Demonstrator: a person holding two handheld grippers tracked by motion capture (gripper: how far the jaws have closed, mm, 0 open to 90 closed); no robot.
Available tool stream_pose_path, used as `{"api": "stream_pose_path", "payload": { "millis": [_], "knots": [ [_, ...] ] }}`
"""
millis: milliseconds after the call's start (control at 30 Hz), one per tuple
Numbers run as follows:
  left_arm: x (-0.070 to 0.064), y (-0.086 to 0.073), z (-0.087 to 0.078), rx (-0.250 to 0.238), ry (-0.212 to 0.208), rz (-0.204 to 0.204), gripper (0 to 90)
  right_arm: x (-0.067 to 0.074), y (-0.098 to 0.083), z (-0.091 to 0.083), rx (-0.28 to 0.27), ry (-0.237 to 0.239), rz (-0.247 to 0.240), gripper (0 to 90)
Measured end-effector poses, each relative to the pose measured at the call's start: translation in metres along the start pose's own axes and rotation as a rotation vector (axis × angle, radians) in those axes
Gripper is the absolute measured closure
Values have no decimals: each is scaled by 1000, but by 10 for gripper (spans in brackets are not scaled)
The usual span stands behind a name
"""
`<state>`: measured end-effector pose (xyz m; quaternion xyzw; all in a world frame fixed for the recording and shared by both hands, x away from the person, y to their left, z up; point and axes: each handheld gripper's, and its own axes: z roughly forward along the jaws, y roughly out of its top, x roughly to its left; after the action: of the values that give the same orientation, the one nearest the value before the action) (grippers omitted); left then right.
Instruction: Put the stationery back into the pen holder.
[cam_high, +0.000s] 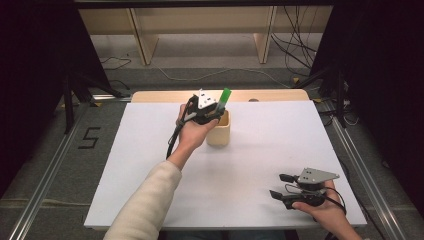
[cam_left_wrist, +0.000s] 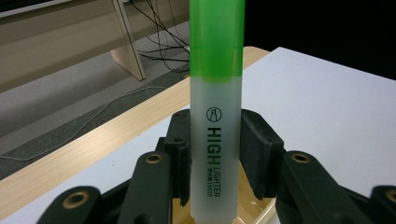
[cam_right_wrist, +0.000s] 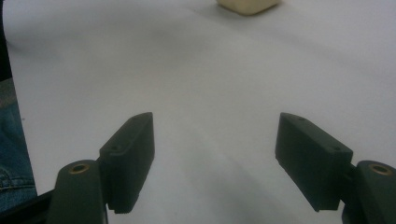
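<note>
A green-capped highlighter (cam_left_wrist: 215, 116) with a frosted barrel stands upright between the pads of my left gripper (cam_left_wrist: 215, 149), which is shut on it. In the high view the highlighter (cam_high: 223, 98) tilts up and to the right, held by the left gripper (cam_high: 212, 114) over the mouth of a cream cup (cam_high: 219, 131). The cup's rim (cam_left_wrist: 261, 212) shows just below the barrel's lower end. My right gripper (cam_high: 279, 185) rests low at the front right of the white board, jaws wide apart with nothing between them, as the right gripper view (cam_right_wrist: 215, 158) also shows.
The white board (cam_high: 250, 165) lies on a wooden table (cam_high: 165, 96) whose far edge shows behind it. Beyond are wooden bench legs (cam_high: 142, 40) and loose cables (cam_high: 295, 50) on the floor. A metal rail (cam_high: 40, 200) runs along the left.
</note>
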<state>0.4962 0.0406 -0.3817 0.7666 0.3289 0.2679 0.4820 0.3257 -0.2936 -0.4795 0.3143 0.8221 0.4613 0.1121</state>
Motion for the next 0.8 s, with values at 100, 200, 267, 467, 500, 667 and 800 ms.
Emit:
{"api": "stream_pose_path", "payload": {
  "millis": [100, 200, 267, 467, 500, 667, 800],
  "knots": [
    [-1, 0, 2, -1, -5, 8, 662, 0, 0, 0, -3, 1, 2, 290],
    [-1, -2, 4, 7, -7, 15, 662, 0, 0, 0, 1, 1, 1, 290],
    [-1, -3, 5, 11, -8, 19, 662, 0, 0, 0, -2, 3, 3, 290],
    [-2, -6, 9, 16, -13, 28, 662, 0, 0, 0, -1, 5, 7, 290],
    [-3, -7, 9, 18, -13, 30, 662, 0, 0, 0, -1, 5, 6, 290],
    [-3, -11, 12, 24, -17, 27, 662, 0, 0, 0, -3, 4, 3, 290],
    [-2, -15, 13, 25, -12, 33, 661, 0, 0, 0, 2, 2, 3, 290]
  ]
}}
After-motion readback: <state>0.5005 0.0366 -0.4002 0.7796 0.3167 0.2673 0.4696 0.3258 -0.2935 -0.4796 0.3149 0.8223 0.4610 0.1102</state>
